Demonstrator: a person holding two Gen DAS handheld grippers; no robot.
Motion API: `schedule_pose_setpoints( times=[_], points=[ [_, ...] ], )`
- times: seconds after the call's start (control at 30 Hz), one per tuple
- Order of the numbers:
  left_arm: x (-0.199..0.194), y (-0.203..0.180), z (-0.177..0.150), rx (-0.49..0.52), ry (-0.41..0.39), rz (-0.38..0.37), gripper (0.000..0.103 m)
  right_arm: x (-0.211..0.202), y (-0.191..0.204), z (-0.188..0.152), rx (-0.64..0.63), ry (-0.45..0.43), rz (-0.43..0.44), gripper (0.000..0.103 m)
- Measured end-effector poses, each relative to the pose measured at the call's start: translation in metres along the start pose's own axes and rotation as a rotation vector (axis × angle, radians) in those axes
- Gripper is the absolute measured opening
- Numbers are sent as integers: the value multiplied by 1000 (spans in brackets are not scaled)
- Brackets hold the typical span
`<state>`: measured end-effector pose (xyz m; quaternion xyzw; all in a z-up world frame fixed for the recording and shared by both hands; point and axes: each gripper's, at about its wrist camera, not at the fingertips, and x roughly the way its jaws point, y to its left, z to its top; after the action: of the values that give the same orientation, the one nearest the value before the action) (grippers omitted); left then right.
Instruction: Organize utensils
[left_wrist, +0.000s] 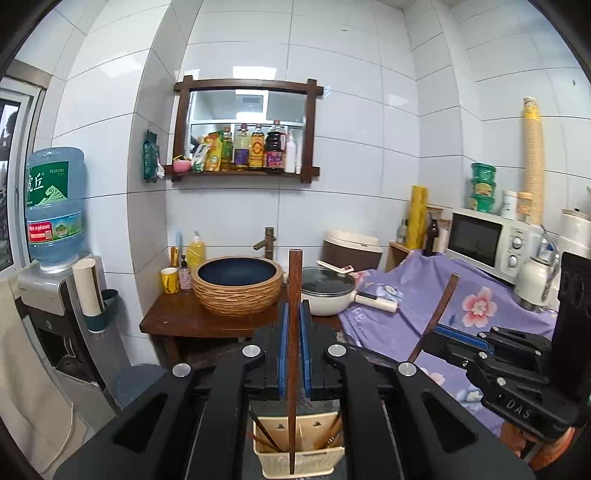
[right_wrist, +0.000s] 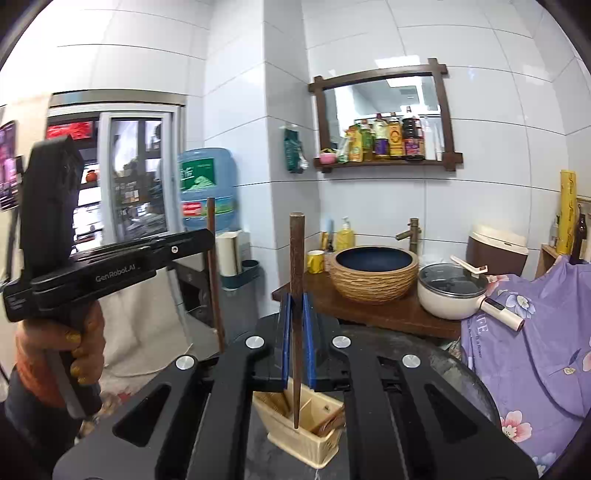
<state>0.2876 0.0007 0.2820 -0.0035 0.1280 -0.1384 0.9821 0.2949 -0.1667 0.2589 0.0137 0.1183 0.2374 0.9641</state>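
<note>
My left gripper (left_wrist: 294, 325) and right gripper (right_wrist: 297, 332) each clamp one dark chopstick (left_wrist: 294, 295) upright above the cream holder (left_wrist: 299, 456), already part-filled; both sticks remain to be dropped in

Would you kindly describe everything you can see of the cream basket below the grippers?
The cream basket is a small rectangular holder that looks like woven plastic, standing upright on a dark surface. An inner wall splits it into compartments; slots show in that wall. Brown chopsticks already lean inside it, in more than one compartment. The left gripper and right gripper each hold a dark wooden chopstick upright above it, their lower tips over its opening; whether either tip touches the basket cannot be told.
</note>
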Motion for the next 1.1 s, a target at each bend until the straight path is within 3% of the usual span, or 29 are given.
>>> schedule_pose_setpoints(
  times=[0.13, 0.23, 0.3, 0.33, 0.6, 0.63, 0.67, 0.7, 0.73, 0.77, 0.9, 0.93, 1.1],
  points=[
    [31, 12, -8, -29, 27, 37, 6, 36, -8, -12, -5, 15, -64, 7],
    [56, 21, -28, -41, 65, 69, 6, 66, -15, -41, 5, 56, -99, 7],
    [73, 28, -47, -66, 102, 67, 5, 77, -18, -59, 19, 82, -108, 7],
    [83, 31, -59, -75, 132, 65, 0, 85, -21, -71, 31, 105, -110, 7],
    [110, 39, -125, -101, 274, 41, 0, 109, -23, -116, 27, 198, -128, 8],
    [109, 40, -127, -103, 271, 44, 1, 108, -22, -119, 18, 195, -132, 11],
    [103, 41, -130, -104, 260, 45, 3, 105, -20, -120, 7, 185, -141, 25],
    [97, 41, -131, -100, 251, 40, 6, 99, -18, -120, 4, 167, -146, 39],
    [87, 42, -132, -97, 229, 35, 19, 91, -17, -120, 6, 141, -137, 61],
    [79, 42, -133, -99, 209, 38, 39, 78, -15, -120, 9, 94, -125, 67],
    [37, 42, -146, -122, 134, 70, 63, 49, -5, -127, 3, 55, -137, 67],
    [29, 42, -150, -126, 123, 90, 75, 37, -2, -133, 15, 37, -127, 70],
    [-25, 36, -186, -131, 54, 121, 91, -12, 14, -162, 12, -16, -148, 86]
  ],
)
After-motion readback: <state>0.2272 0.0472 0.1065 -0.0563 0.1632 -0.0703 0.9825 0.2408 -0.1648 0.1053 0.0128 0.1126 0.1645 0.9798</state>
